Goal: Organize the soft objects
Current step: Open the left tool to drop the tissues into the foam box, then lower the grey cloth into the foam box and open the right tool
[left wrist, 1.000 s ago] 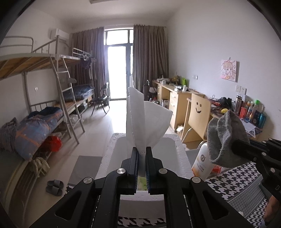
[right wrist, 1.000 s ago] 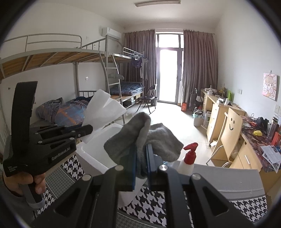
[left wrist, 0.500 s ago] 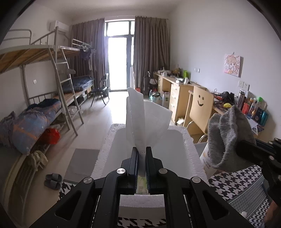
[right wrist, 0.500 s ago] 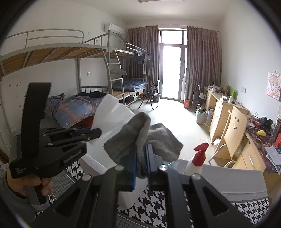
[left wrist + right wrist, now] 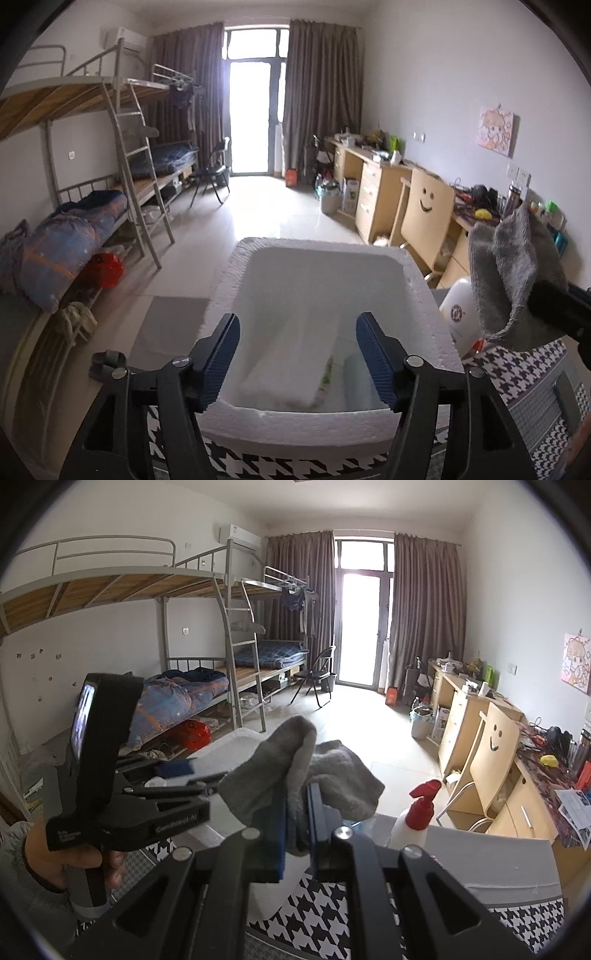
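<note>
White foam box (image 5: 236, 280): blurred white tissue pack (image 5: 291, 363) inside, edges indistinct | left gripper (image 5: 297, 360) above box, jaws opening, pack below them, untouched | right gripper (image 5: 295, 827) beside box, clamping crumpled grey cloth (image 5: 295, 768)

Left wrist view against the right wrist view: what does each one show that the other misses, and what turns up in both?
Only the left wrist view shows inside the white foam box, where a white tissue pack lies beneath the left gripper, whose jaws are opening with nothing between them.

Only the right wrist view shows the hand holding the left gripper, the spray bottle's red trigger head, and the right gripper shut on the cloth.

Both show the grey cloth, the box and the houndstooth cover.
</note>
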### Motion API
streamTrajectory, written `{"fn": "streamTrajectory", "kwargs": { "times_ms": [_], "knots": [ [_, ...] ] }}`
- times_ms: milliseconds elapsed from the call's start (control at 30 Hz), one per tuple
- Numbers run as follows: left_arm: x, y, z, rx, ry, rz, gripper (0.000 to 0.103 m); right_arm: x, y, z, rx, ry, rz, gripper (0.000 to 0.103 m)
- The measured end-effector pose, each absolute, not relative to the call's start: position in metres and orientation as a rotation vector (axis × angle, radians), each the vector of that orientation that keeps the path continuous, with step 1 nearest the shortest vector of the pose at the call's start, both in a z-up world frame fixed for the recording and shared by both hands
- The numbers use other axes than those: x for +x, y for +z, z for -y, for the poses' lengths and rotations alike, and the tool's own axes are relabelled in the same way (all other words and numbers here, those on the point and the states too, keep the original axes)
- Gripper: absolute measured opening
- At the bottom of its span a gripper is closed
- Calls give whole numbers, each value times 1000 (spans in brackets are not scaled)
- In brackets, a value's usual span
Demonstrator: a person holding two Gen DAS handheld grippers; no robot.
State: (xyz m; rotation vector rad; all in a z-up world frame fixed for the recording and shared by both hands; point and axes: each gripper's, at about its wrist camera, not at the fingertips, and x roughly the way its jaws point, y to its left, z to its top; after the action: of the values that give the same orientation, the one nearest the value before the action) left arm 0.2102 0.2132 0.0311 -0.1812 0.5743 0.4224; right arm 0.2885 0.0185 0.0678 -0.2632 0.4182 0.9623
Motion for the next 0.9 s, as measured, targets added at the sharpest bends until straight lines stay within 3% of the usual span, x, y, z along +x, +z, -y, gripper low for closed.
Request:
{"fn": "streamTrajectory", "kwargs": {
  "times_ms": [67,433,900],
  "knots": [
    [207,34,-214,-194,438,-560,79,291,67,-19,-264,961,-422,13],
    [184,52,-208,-177,499,-470,102,290,64,-27,-275,982,-419,13],
    [159,55,-214,-181,557,-448,102,286,62,-45,-299,1033,-425,13]
  ]
}}
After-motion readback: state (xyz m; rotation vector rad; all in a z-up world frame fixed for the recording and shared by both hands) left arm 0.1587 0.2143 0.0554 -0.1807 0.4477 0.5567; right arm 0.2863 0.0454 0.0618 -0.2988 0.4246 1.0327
